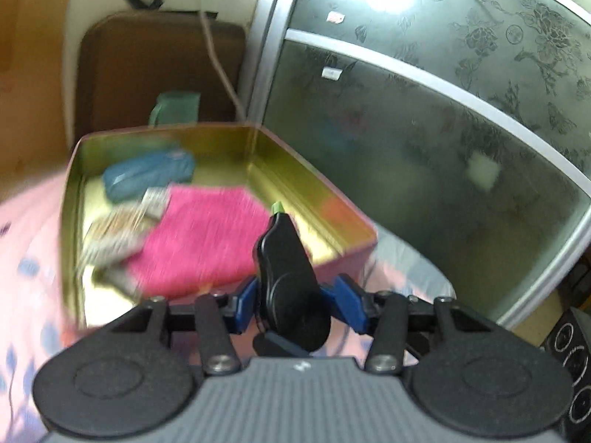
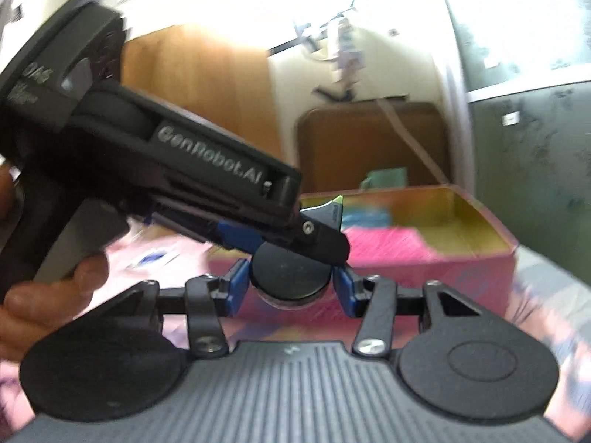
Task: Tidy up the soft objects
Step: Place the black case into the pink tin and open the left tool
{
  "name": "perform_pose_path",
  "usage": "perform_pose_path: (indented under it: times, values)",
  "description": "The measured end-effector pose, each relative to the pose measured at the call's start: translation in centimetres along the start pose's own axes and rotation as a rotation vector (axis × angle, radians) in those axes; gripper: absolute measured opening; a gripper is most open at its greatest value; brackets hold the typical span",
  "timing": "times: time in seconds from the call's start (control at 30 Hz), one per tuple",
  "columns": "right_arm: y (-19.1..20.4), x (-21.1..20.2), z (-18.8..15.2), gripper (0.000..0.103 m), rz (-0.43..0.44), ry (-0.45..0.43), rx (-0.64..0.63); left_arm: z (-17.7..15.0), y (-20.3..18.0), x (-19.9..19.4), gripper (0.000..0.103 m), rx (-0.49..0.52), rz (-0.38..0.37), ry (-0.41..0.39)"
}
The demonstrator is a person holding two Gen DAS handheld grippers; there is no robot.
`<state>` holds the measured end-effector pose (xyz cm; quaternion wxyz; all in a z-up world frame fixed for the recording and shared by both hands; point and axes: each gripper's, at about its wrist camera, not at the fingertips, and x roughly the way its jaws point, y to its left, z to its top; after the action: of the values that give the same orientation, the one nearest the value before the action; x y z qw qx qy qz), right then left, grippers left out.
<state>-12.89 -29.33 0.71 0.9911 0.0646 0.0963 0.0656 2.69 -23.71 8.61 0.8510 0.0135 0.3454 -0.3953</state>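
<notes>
Reading near to far: your left gripper hangs with jaws partly apart and nothing soft between them. Your right gripper is masked by the left tool, so its state cannot be told. Beyond, the tin already holds the pink cloth, blue pouch and packets. Judged mostly done; the green item behind may remain.

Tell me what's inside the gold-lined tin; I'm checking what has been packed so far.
Inside the tin: a pink cloth, a blue pouch toward the back, and blurred patterned packets at the left. Whatever lies beneath the cloth is covered.
</notes>
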Motion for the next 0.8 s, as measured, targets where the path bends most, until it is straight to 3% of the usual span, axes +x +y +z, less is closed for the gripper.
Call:
perform_pose_path:
  times: [0.07,0.17,0.27,0.33,0.53,0.67,0.73,0.8]
  values:
    - [-1.7,1.2,1.1,0.053,-0.032,-0.019,0.029,1.4,-0.1,1.7,0.047,0.005,-0.002,-0.002]
    - [-3.9,3.6,2.1,0.053,-0.105,-0.032,0.036,2.5,0.1,4.6,0.060,0.001,0.046,0.015]
    - [-5.2,6.4,2.2,0.057,-0.216,0.010,-0.008,2.2,1.0,5.9,0.064,-0.026,0.136,0.001]
    - [-6.4,7.4,1.7,0.060,-0.256,0.043,-0.006,1.4,2.0,5.1,0.072,-0.059,0.116,-0.022]
    - [-3.8,5.0,0.3,0.060,-0.230,-0.036,-0.056,-1.2,3.5,-0.4,0.070,-0.041,0.176,-0.114]
    - [-1.0,4.0,-0.1,0.060,-0.138,-0.063,-0.031,-3.6,6.4,-4.9,0.071,-0.105,0.214,-0.151]
    - [0.7,3.7,-0.1,0.060,-0.092,-0.073,-0.049,-5.3,8.6,-7.1,0.072,-0.145,0.266,-0.161]
    - [2.7,3.6,0.0,0.060,-0.030,-0.068,-0.076,-7.4,11.4,-9.3,0.072,-0.190,0.373,-0.152]
